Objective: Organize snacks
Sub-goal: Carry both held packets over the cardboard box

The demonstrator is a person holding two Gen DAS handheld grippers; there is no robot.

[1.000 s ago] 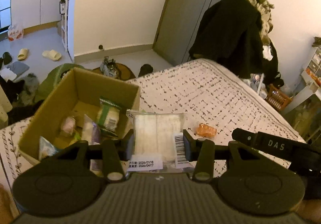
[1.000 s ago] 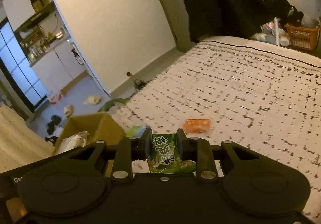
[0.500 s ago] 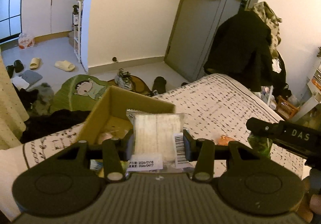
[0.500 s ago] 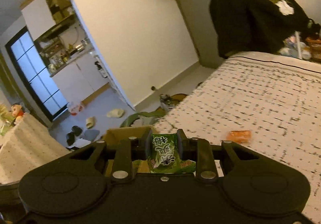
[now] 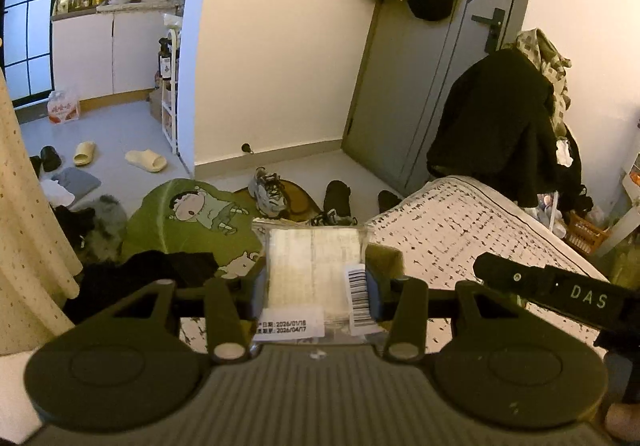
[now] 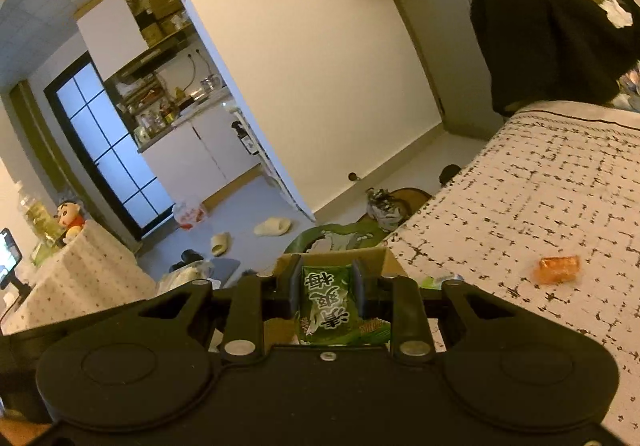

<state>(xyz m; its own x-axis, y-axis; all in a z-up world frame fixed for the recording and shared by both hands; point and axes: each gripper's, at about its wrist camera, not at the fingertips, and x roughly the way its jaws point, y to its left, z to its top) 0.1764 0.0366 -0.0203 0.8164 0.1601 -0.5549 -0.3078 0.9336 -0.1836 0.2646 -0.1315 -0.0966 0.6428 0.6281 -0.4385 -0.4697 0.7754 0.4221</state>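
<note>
My left gripper (image 5: 316,278) is shut on a clear packet of white wafers (image 5: 314,266) with a barcode label, held up over the near end of the bed. My right gripper (image 6: 326,280) is shut on a green snack packet (image 6: 328,306) with white characters, held above the cardboard box (image 6: 376,258), of which only the rim shows behind the fingers. A corner of the box (image 5: 386,256) also shows in the left wrist view. An orange wrapped snack (image 6: 558,269) lies on the patterned bedspread (image 6: 540,198) to the right. The right gripper's side (image 5: 552,290) shows at the right of the left wrist view.
Beyond the bed's end the floor holds a green cartoon mat (image 5: 188,218), sneakers (image 5: 268,190), slippers (image 5: 146,160) and dark clothes (image 5: 132,278). A coat-covered rack (image 5: 504,126) stands by the grey door (image 5: 432,66). A spotted cloth (image 6: 80,266) covers furniture at left.
Both grippers have risen and tilted up with their packets. The box has dropped almost out of the left view, and the floor and the door now fill it.
</note>
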